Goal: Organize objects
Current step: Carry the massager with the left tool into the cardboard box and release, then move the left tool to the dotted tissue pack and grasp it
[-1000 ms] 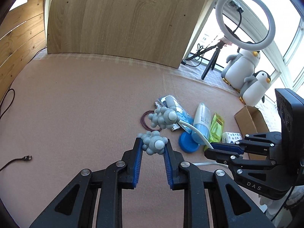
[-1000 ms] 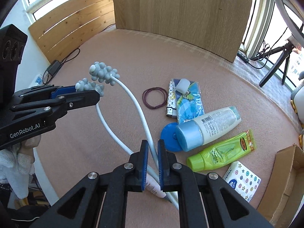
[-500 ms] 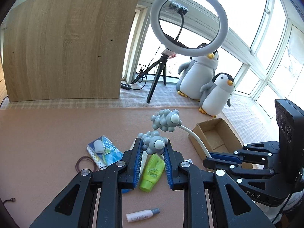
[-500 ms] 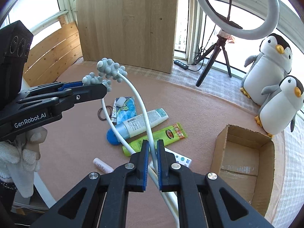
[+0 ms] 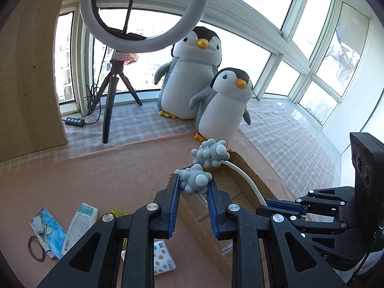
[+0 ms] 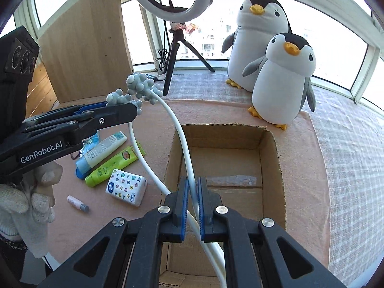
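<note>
A white two-armed massager with knobbly grey ball heads is held in the air by both grippers. My left gripper (image 5: 193, 184) is shut on one grey head (image 5: 195, 181); the other head (image 5: 211, 153) sticks up free just beyond it. My right gripper (image 6: 192, 187) is shut on the massager's white arm (image 6: 184, 148), above the open cardboard box (image 6: 271, 144). From the right wrist view the left gripper (image 6: 124, 110) shows at the left, clamping its head (image 6: 118, 98). The box (image 5: 242, 168) lies right under the massager and looks empty.
On the pink mat left of the box lie a white-blue tube (image 6: 100, 150), a green tube (image 6: 115, 165), a star-patterned tissue pack (image 6: 127, 187), a small pink stick (image 6: 76, 202), a blue pouch (image 5: 48, 230) and hair ties (image 5: 36, 249). Two plush penguins (image 6: 283, 79) and a ring-light tripod (image 6: 177, 40) stand behind.
Both grippers have swung right together with the massager, from above the scattered tubes to above the cardboard box. Their grips on it are unchanged.
</note>
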A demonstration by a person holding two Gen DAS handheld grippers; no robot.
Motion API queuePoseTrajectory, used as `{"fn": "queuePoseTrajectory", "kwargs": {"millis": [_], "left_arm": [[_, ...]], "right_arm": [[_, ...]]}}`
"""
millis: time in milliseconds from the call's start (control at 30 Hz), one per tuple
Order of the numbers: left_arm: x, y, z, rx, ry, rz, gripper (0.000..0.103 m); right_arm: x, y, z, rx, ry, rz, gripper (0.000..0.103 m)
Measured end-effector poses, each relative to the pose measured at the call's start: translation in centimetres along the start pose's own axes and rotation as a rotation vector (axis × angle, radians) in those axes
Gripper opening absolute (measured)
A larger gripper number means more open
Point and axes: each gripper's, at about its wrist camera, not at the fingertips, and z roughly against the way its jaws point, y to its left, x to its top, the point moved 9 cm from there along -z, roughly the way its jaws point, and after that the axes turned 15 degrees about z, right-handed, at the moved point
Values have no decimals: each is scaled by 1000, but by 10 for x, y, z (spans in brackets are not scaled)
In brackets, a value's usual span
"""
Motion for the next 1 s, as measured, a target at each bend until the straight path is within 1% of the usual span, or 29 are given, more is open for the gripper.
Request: {"fn": "queuePoseTrajectory", "kwargs": {"millis": [133,167,200,233,267,300,500,633,800,1000], "left_arm": [[0,-14,-21,5,23,-15,24],[0,-15,-25,6,30,-17,26],[0,-15,-29,9,44,-14,32],[0,-14,-32,12,56,-6,50],[0,-12,-31,18,47,0,58],[2,-9,-28,26,29,4,66],[1,22,-3,69,6,31,67],[-3,54,26,101,-20,71,67],[-21,109,66,171,-28,122,67],[-53,177,107,258,-27,214,67]], "right_arm": [[-7,-15,-6,14,12,-20,7],[-8,-18,-8,14,18,-16,8],[-9,-23,-9,-5,17,-20,14],[-10,-28,-8,-24,19,-28,21],[-11,-31,-8,-32,18,-36,42],[-12,-35,-6,-38,6,-44,55],[-16,-31,1,-10,-17,-64,55],[-16,-19,5,30,-38,-87,55],[-18,11,6,79,-45,-55,56],[-14,52,0,158,-45,-22,59]]}}
